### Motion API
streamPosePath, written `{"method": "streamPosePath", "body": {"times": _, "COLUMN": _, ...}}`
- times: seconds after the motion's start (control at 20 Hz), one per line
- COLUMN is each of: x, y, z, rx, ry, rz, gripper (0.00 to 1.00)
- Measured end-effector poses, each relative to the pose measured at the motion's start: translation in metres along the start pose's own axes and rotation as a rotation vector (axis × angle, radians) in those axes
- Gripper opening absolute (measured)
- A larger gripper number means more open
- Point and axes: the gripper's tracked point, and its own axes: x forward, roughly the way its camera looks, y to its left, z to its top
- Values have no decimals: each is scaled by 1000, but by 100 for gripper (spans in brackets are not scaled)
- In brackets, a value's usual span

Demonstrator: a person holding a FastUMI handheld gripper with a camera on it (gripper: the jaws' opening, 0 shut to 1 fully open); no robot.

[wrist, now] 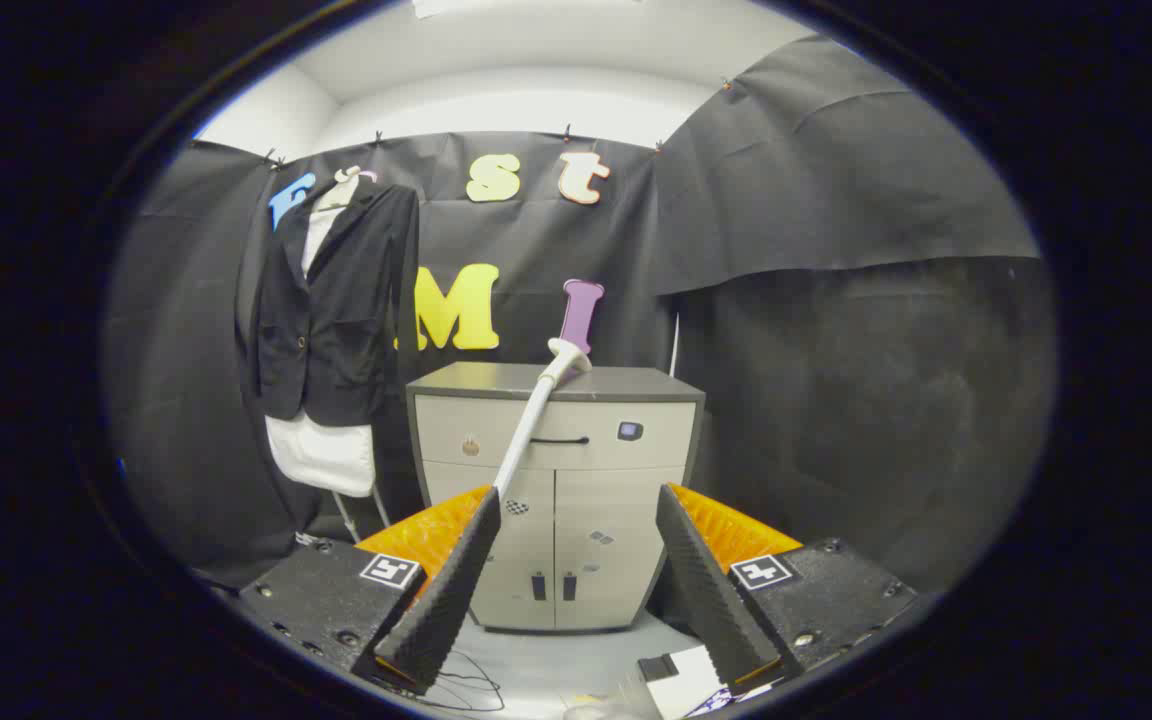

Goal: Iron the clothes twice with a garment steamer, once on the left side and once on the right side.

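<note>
Your gripper (576,570) has its fingers (446,590) spread wide, nothing between them. The cabinet (556,470) sits straight ahead, beyond the fingers. The garment steamer (536,420) leans against the cabinet's front, head resting at the top edge, white wand slanting down behind your left finger. The clothes (336,310), a dark jacket over a white shirt, hang left of the cabinet, against the booth wall, well apart from the steamer.

Grey cabinet (554,490) (black-draped booth)
</note>
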Motion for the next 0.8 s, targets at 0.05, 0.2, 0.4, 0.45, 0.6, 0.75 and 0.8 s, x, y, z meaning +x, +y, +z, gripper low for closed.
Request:
{"method": "streamPosePath", "body": {"times": 0.05, "x": 1, "y": 2, "z": 0, "rx": 1, "ry": 3, "rz": 1, "gripper": 98}}
{"method": "streamPosePath", "body": {"times": 0.2, "x": 3, "y": 8, "z": 1, "rx": -23, "ry": 4, "rz": 5, "gripper": 98}}
{"method": "streamPosePath", "body": {"times": 0.4, "x": 3, "y": 17, "z": 3, "rx": -31, "ry": 6, "rz": 10, "gripper": 98}}
{"method": "streamPosePath", "body": {"times": 0.45, "x": 3, "y": 17, "z": 4, "rx": -30, "ry": 3, "rz": 6, "gripper": 98}}
{"method": "streamPosePath", "body": {"times": 0.6, "x": 2, "y": 24, "z": 6, "rx": -33, "ry": 4, "rz": 2, "gripper": 98}}
{"method": "streamPosePath", "body": {"times": 0.75, "x": 1, "y": 31, "z": 7, "rx": -37, "ry": -1, "rz": 4, "gripper": 98}}
{"method": "streamPosePath", "body": {"times": 0.8, "x": 2, "y": 33, "z": 8, "rx": -34, "ry": -3, "rz": 2, "gripper": 98}}
